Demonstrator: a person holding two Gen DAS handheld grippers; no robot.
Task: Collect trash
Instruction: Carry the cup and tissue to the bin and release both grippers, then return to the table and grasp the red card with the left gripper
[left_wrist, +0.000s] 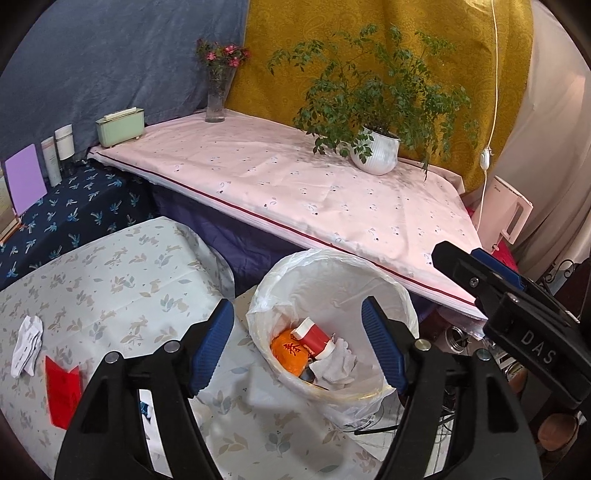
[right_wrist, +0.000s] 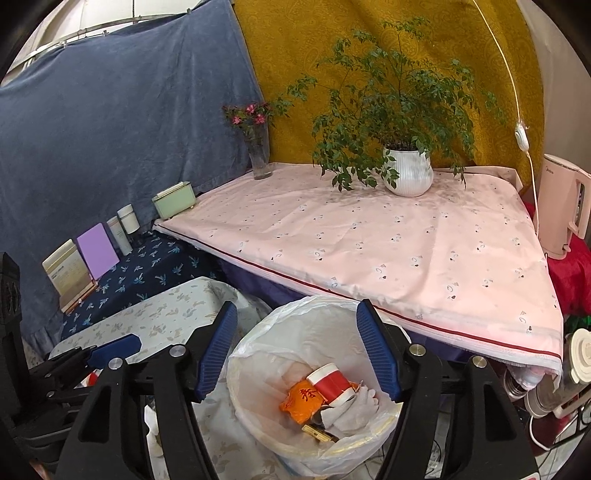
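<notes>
A round bin lined with a white plastic bag stands on the floor between two tables. Inside lie a red-and-white paper cup, an orange packet and crumpled white tissues. My left gripper hangs open over the bin with nothing between its blue pads. My right gripper is open above the same bin, also empty, and shows at the right of the left wrist view. A crumpled white tissue and a red paper lie on the floral-cloth table.
Behind the bin, a pink-cloth table carries a potted plant, a flower vase and a green box. A pink kettle stands at right. Bottles and a purple card sit on a navy cloth at left.
</notes>
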